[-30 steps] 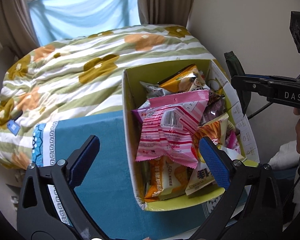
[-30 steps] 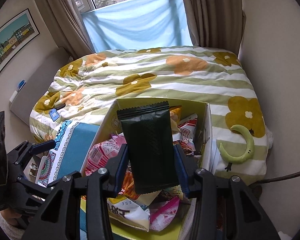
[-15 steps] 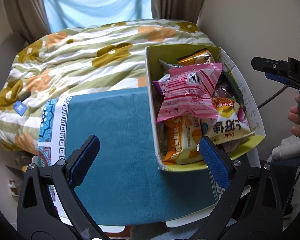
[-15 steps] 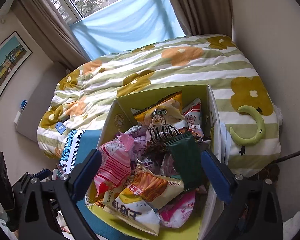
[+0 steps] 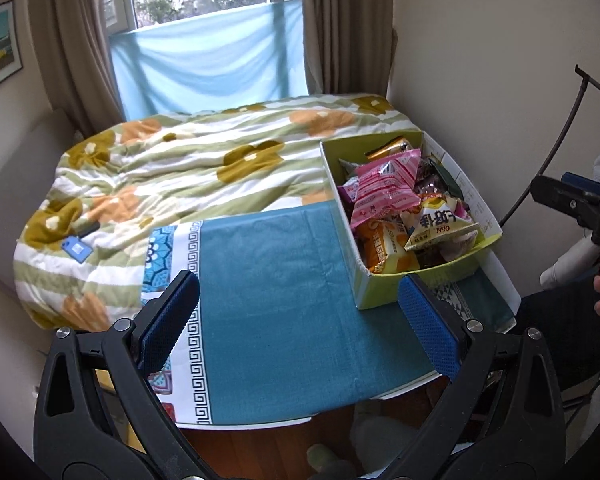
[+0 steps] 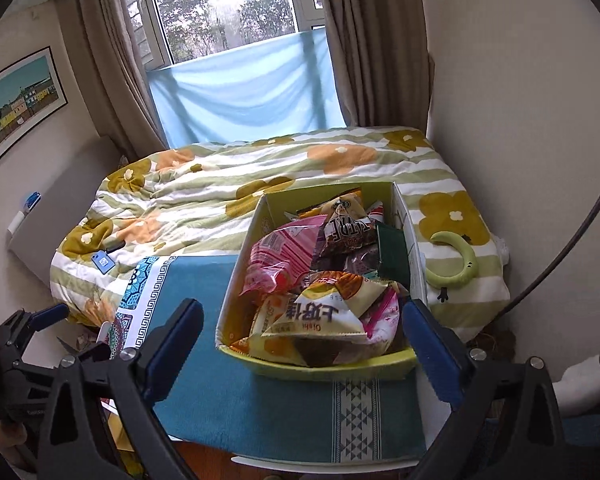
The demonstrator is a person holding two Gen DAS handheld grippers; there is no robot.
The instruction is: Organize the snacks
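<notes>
A yellow-green cardboard box [image 5: 388, 288] [image 6: 316, 368] stands on a teal cloth [image 5: 276, 304] [image 6: 260, 400] at the right of a small table. It is heaped with several snack packets: a pink striped one [image 5: 384, 188] [image 6: 280, 256], a white and orange one [image 5: 440, 224] [image 6: 320, 312], and a dark green one [image 6: 394, 256] upright against the right wall. My left gripper [image 5: 300, 320] hangs open over the cloth, left of the box, holding nothing. My right gripper [image 6: 304, 348] is open too, drawn back in front of the box, its jaws wide and free.
Behind the table lies a bed with a green-striped flowered quilt [image 5: 188, 168] [image 6: 220, 184]. A green crescent toy [image 6: 456, 260] lies on the quilt right of the box. A blue tag [image 5: 76, 248] sits at the quilt's left. Walls close in on the right.
The right gripper let go of the dark green packet, which now sits in the box. Both grippers pulled back and up from the box, so it looks smaller.
</notes>
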